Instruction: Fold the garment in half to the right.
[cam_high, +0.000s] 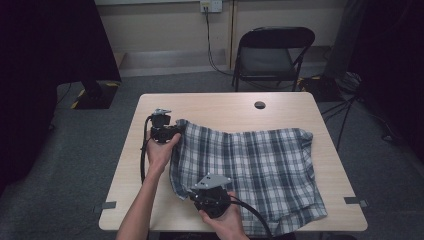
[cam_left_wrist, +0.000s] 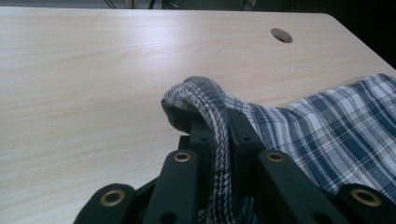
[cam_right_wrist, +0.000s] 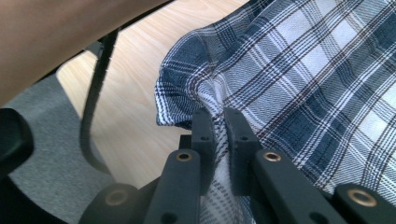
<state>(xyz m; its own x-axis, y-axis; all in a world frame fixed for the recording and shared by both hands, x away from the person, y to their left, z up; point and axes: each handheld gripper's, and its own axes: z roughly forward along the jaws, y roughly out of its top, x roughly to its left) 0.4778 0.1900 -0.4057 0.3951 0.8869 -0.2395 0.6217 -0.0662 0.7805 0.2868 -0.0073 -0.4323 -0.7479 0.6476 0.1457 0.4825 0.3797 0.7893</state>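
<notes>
left hand-held gripper (cam_high: 176, 133) | clamps plaid cloth (cam_high: 250, 165) corner (far-left) | right hand-held gripper (cam_high: 192, 192) pinches near edge

bare wooden table (cam_high: 220, 107) runs along the far edge, broken by one small round hole (cam_high: 259, 105) – open passage there. a bare strip lies down the left side, partly taken by the person's left forearm (cam_high: 145, 200) and the cable (cam_high: 143, 155) trailing from the left gripper (cam_high: 172, 131). the plaid cloth (cam_high: 260, 165) covers the middle and right, reaching the near right edge. beyond the table – a folding chair (cam_high: 272, 55), well apart.
</notes>
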